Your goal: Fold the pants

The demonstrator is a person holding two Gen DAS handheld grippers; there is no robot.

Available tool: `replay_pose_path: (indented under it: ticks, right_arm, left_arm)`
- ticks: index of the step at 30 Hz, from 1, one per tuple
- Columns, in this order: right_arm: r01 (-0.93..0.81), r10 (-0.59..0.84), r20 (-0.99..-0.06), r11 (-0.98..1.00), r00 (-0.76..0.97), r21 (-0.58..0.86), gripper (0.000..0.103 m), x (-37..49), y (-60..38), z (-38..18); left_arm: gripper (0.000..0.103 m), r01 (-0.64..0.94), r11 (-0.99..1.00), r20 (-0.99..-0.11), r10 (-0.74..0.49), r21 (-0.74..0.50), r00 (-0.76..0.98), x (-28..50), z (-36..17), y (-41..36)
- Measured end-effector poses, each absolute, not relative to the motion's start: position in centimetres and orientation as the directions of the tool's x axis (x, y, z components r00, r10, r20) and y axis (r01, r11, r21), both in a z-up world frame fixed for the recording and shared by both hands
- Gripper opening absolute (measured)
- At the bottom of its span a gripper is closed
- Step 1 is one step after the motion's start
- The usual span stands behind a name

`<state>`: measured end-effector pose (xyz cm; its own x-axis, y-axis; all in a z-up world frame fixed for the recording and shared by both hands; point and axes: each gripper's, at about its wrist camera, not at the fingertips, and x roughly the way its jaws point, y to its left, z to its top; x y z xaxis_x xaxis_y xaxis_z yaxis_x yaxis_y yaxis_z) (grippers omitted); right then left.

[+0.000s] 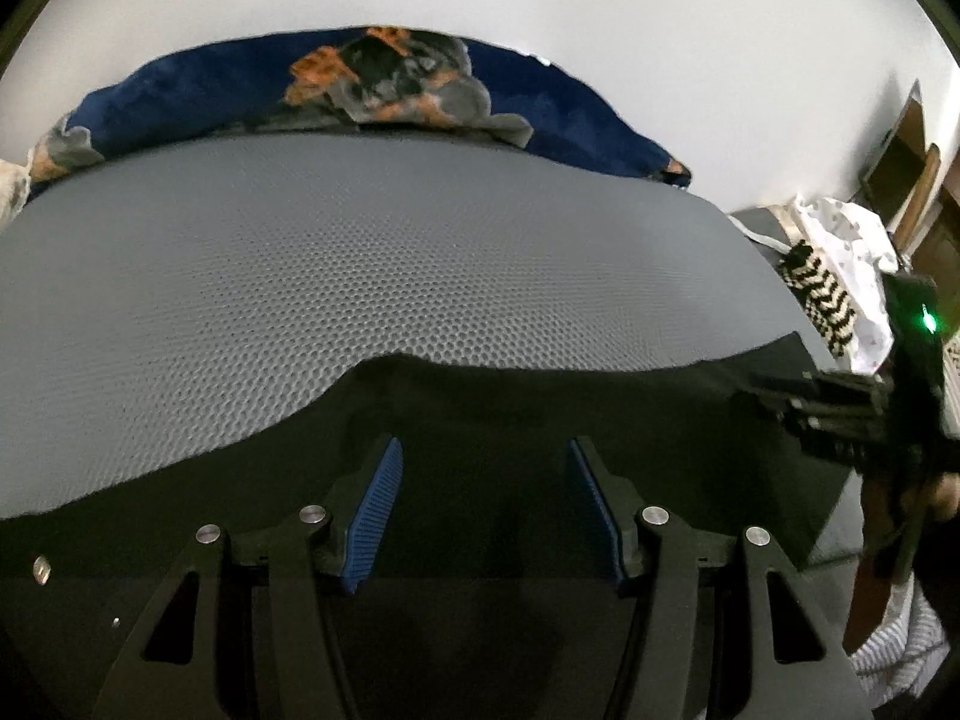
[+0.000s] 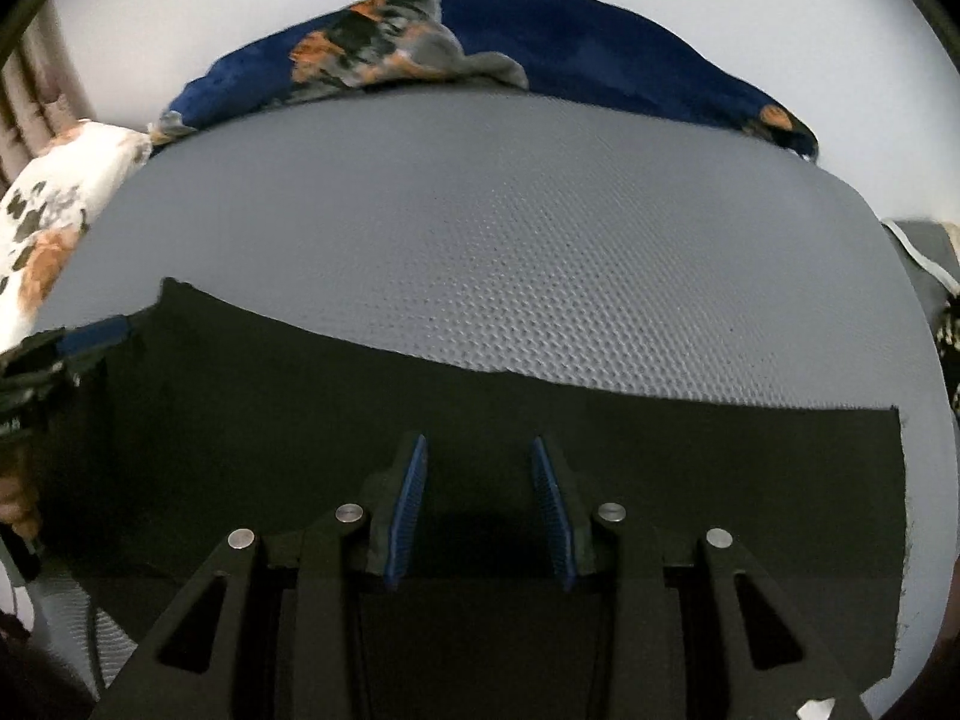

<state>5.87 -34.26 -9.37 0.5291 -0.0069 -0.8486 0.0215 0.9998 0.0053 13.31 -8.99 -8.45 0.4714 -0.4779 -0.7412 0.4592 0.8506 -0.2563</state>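
Observation:
Black pants (image 1: 540, 420) lie flat on a grey textured mat (image 1: 360, 252), along its near side; they also show in the right wrist view (image 2: 300, 396). My left gripper (image 1: 483, 450) is open and empty, just above the pants. My right gripper (image 2: 479, 447) is open and empty above the pants too. The right gripper shows at the right edge of the left wrist view (image 1: 840, 414). The left gripper shows at the left edge of the right wrist view (image 2: 66, 348).
A blue blanket with orange and grey print (image 1: 384, 84) lies along the mat's far edge. A white patterned cloth (image 2: 54, 210) is at the far left. A zebra-striped item (image 1: 822, 294) and white fabric sit off the mat's right end. A white wall stands behind.

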Motion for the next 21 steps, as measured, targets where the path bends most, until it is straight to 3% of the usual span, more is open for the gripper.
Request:
replay_pose_path:
  ticks: [7, 14, 21]
  right_arm:
    - [0.053, -0.064, -0.838, 0.998, 0.543, -0.042, 0.039, 7.3, -35.3, -11.2]
    - [0.067, -0.061, -0.824, 0.997, 0.564, -0.028, 0.049, 7.8, -36.5, -11.3]
    - [0.167, -0.123, -0.808, 0.986, 0.576, -0.031, 0.049, 6.9, -40.7, -11.0]
  left_arm:
    - [0.058, 0.427, 0.890, -0.774, -0.382, -0.160, 0.505, 16.1, -9.8, -10.3]
    - [0.058, 0.407, 0.904, -0.788, -0.343, -0.130, 0.511, 16.6, -11.3, -10.0]
    - [0.058, 0.398, 0.909, -0.790, -0.332, -0.122, 0.516, 16.5, -11.3, -9.5]
